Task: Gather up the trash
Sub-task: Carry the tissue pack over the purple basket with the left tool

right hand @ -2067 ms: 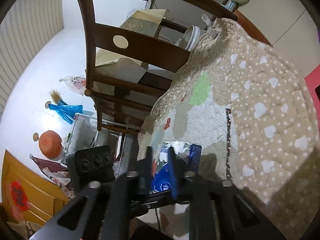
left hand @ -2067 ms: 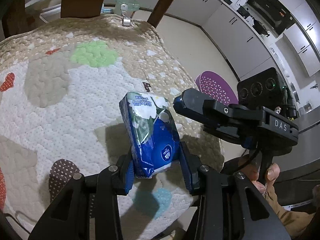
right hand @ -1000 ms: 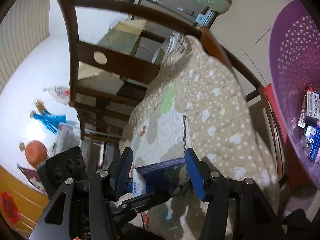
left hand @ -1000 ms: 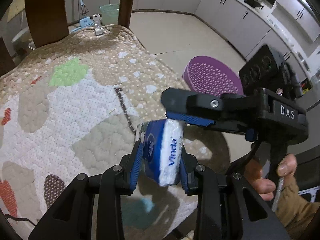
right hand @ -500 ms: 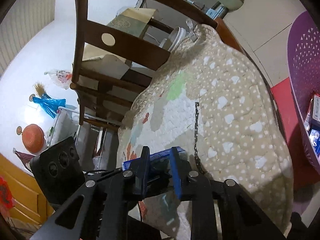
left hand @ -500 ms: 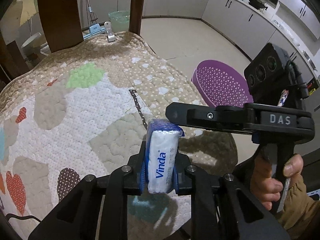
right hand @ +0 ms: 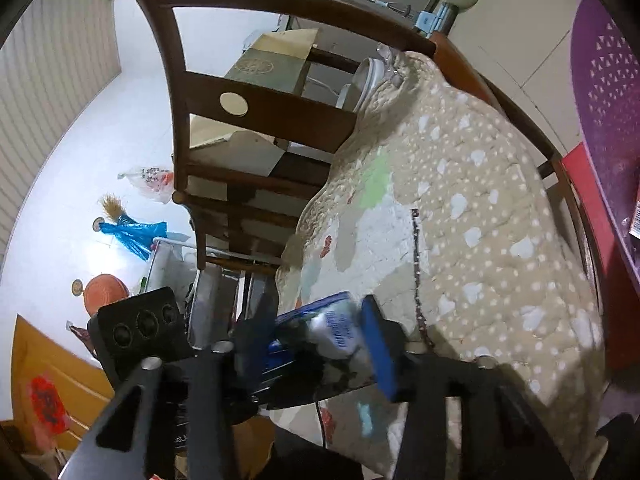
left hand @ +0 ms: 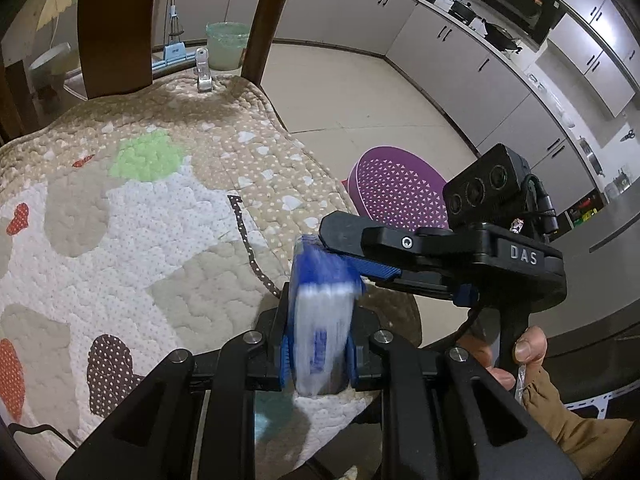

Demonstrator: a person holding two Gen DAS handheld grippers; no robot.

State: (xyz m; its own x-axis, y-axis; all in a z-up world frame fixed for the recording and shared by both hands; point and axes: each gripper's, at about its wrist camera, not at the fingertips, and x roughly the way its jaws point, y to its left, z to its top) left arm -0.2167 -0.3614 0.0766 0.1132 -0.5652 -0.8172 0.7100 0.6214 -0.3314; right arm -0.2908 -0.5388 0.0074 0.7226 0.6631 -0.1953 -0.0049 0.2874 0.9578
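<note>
the quilted cushion [left hand: 132, 216] is lying bare at left, nothing on it now. at centre, the left gripper [left hand: 318, 354] is clamping the blue-and-white tissue pack [left hand: 322, 312] upright and narrow; a second ago its jaws were wider, so the squeeze has tightened. the right gripper [right hand: 316, 344] is straddling the pack's upper end; its jaws have just been opening after a brief pinch, and contact there is unclear. judgement: a handover is faltering or being readjusted. at right, the purple basket [left hand: 400, 188] is waiting on the floor.
</note>
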